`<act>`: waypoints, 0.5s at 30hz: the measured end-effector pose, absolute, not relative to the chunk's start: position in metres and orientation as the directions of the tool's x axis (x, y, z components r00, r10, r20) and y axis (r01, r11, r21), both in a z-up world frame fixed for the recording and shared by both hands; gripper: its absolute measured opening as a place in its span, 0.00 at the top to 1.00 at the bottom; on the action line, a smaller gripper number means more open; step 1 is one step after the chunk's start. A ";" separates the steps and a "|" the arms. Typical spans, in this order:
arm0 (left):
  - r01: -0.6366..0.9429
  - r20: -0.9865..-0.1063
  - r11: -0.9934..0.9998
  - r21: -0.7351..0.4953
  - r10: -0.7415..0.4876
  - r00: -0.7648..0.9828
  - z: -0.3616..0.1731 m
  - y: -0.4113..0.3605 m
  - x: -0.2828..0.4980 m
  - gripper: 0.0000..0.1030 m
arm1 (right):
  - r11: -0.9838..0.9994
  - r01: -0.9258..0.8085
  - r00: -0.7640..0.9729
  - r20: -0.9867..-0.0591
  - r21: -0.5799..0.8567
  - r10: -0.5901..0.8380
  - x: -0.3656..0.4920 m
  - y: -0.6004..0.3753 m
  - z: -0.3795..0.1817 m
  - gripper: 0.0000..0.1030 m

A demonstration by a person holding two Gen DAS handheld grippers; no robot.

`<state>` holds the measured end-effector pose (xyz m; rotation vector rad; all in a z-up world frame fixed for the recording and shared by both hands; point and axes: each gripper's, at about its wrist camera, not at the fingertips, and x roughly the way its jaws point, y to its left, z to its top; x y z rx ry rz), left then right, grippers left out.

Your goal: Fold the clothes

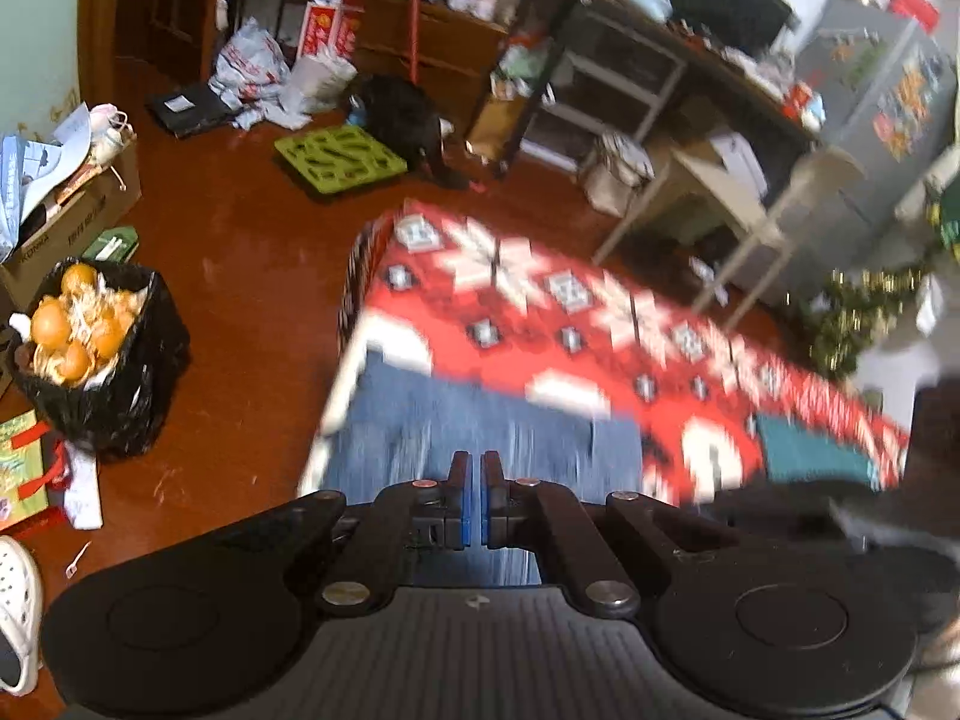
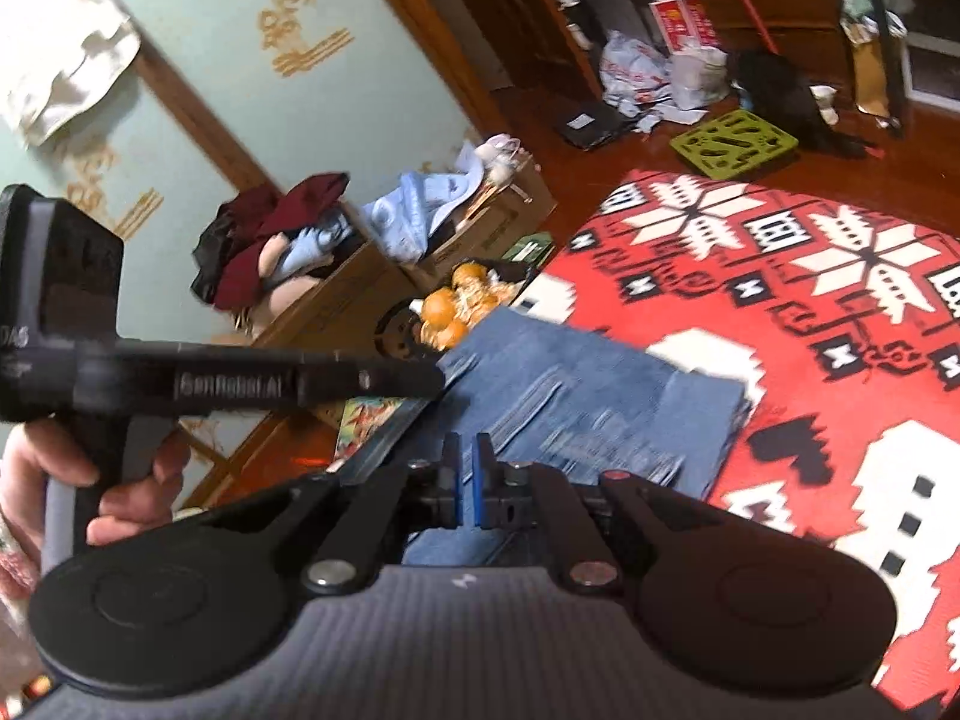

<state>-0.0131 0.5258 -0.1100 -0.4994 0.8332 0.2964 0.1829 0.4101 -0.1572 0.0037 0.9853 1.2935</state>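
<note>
Folded blue jeans (image 1: 480, 420) (image 2: 588, 396) lie on the near left corner of a table covered with a red and white patterned cloth (image 1: 540, 312) (image 2: 780, 312). My left gripper (image 1: 474, 465) hovers over the jeans, shut, and I see nothing between its blue pads. From the right wrist view the left gripper (image 2: 435, 378), held by a hand (image 2: 54, 480), has its tip at the jeans' left edge. Whether it touches them I cannot tell. My right gripper (image 2: 467, 450) is shut over the near edge of the jeans, nothing between its pads.
A black bin bag of orange peels (image 1: 84, 330) (image 2: 456, 306) stands on the floor left of the table. Cardboard boxes with clothes (image 2: 336, 276) line the wall. A teal cloth (image 1: 810, 456) lies on the table's right side. A green mat (image 1: 339, 159) lies beyond.
</note>
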 end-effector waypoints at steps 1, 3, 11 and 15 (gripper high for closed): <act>-0.436 -0.770 0.849 -0.298 0.056 0.635 -0.114 0.522 -0.016 0.98 | 0.332 -0.797 -0.057 -0.610 0.504 0.791 0.178 0.409 -0.159 0.97; -0.434 -0.779 0.856 -0.280 0.061 0.624 -0.124 0.515 -0.020 0.98 | 0.333 -0.802 -0.061 -0.624 0.495 0.779 0.169 0.408 -0.165 0.97; -0.464 -0.766 0.850 -0.250 0.119 0.632 -0.140 0.517 -0.007 0.98 | 0.398 -0.749 -0.010 -0.610 0.529 0.792 0.179 0.397 -0.188 1.00; -0.476 -0.766 0.848 -0.235 0.141 0.628 -0.137 0.522 0.010 0.98 | 0.429 -0.736 0.025 -0.612 0.524 0.791 0.187 0.403 -0.189 1.00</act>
